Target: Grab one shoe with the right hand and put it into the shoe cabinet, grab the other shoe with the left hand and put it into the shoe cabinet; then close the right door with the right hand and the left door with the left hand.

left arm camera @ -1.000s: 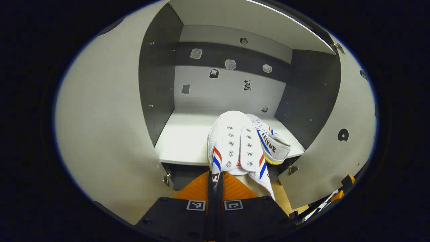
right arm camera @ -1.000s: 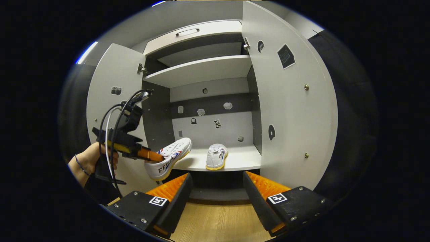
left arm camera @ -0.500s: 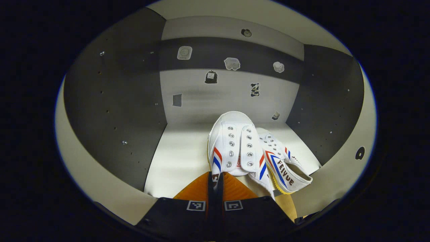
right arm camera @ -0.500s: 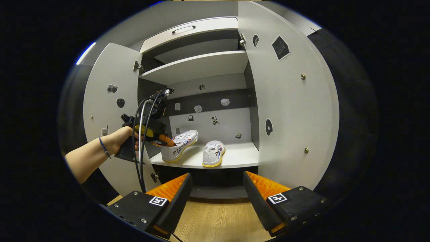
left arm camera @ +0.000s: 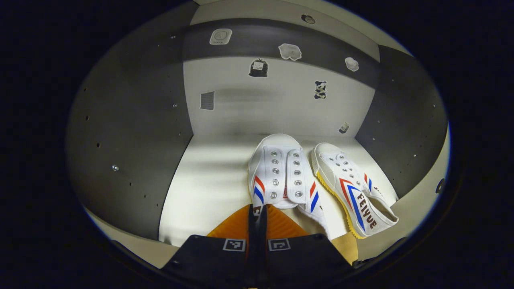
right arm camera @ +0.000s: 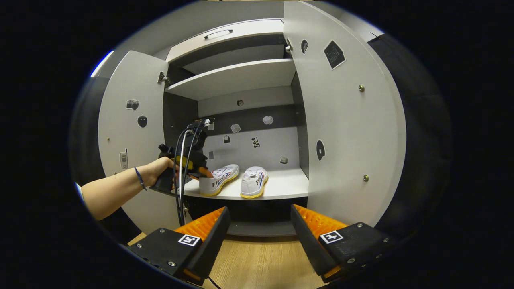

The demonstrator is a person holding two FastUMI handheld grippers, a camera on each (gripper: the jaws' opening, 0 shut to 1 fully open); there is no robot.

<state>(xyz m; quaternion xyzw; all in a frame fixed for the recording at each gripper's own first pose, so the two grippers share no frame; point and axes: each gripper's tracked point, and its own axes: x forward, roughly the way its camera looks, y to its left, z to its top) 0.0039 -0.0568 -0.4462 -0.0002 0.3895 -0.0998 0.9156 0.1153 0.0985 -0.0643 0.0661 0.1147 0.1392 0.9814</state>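
In the left gripper view, the left gripper [left arm camera: 257, 212] sits at 6 o'clock with its two fingers pressed together on the heel edge of a white shoe [left arm camera: 281, 174] with red and blue stripes. That held shoe runs straight ahead from the fingertips toward 12 o'clock, its toe pointing at the back wall of the shoe cabinet [left arm camera: 132, 132]. The other shoe [left arm camera: 353, 192] lies just beside it at about 4 o'clock, on the pale shelf [left arm camera: 204, 180], toe inward and angled a little away; whether the two shoes touch is not clear. Small stickers [left arm camera: 259, 67] dot the back wall toward 12 o'clock.

In the right gripper view, the right gripper [right arm camera: 259, 228] is at 6 o'clock, fingers spread wide apart with nothing between them, hanging above the wooden floor [right arm camera: 261, 265] in front of the cabinet. This view takes in both doors standing open: the left door [right arm camera: 128, 132] at 9 o'clock and the right door [right arm camera: 345, 120] at 2 o'clock. It also shows a hand [right arm camera: 158, 172] at 9 o'clock reaching the left gripper into the cabinet, with the two shoes side by side on the shelf near the centre, well ahead of the right gripper.
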